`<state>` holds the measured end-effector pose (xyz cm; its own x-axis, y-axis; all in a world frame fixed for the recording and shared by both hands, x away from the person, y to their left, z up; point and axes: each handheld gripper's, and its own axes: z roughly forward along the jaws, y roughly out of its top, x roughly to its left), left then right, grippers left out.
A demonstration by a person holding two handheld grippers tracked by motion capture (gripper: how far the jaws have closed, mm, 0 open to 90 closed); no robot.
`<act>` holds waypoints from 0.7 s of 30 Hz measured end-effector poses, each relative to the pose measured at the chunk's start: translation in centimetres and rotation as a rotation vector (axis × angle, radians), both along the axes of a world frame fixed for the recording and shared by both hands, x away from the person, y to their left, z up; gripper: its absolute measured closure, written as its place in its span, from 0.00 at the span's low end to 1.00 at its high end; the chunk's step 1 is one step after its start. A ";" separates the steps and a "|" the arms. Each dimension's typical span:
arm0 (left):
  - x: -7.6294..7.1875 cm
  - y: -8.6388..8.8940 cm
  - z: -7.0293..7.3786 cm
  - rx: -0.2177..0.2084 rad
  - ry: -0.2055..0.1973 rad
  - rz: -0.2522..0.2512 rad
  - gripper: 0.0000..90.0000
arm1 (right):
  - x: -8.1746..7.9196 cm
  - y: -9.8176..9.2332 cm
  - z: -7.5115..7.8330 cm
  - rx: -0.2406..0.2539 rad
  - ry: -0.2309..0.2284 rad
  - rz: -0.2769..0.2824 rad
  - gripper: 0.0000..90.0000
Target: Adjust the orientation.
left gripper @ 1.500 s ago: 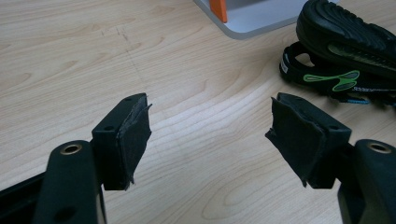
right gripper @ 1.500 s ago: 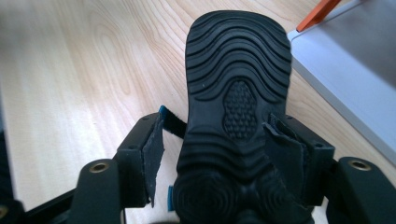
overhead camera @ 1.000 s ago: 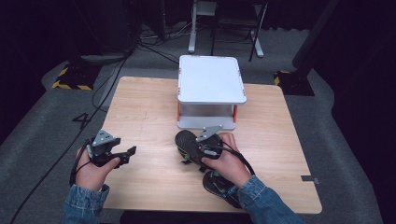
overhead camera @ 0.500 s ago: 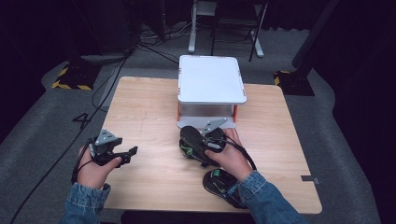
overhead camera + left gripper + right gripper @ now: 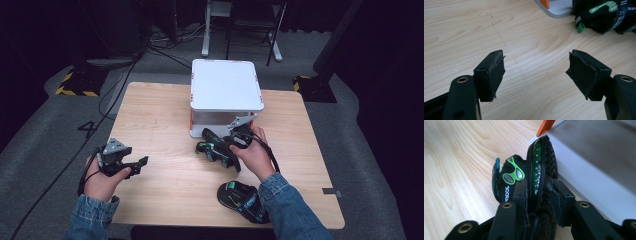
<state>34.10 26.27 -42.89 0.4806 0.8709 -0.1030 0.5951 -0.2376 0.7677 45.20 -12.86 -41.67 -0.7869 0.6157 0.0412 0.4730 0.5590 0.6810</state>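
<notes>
Right gripper [image 5: 538, 195], jaws just closing, clamps sole edge of black-green sandal [image 5: 217, 145], held on its side just before the white box [image 5: 226, 85]. Second sandal [image 5: 242, 199] lies near table edge. Left gripper [image 5: 536, 71] spread, empty

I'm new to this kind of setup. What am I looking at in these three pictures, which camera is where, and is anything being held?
There is no robot: a person holds a two-jawed claw tool in each hand at a wooden table. The high view looks down from above; the other two pictures come from cameras riding on each tool, looking along its black jaws. The left claw is open over bare wood, holding nothing. The right claw has just been closing and now grips a black-and-green sandal by its sole, turned on edge beside a white box with orange trim. A second sandal lies flat near the table's front edge.
</notes>
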 end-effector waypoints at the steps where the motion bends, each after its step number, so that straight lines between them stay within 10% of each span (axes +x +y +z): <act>1: 0.0 0.0 0.0 0.000 -0.002 -0.001 0.32 | 0.1 0.0 0.0 -0.002 0.002 -0.007 0.70; 10: 0.3 -0.3 0.0 0.002 0.000 -0.007 0.32 | -2.0 1.2 1.1 -0.009 -0.110 0.032 0.53; 21: 0.4 -0.5 0.0 0.002 -0.001 -0.015 0.32 | -1.7 4.7 -0.2 -0.075 -0.035 0.127 0.80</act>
<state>34.47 25.72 -42.94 0.4935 0.8639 -0.1004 0.5906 -0.2482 0.7679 43.54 -8.18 -41.84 -0.8587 0.5115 -0.0302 0.3719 0.6627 0.6501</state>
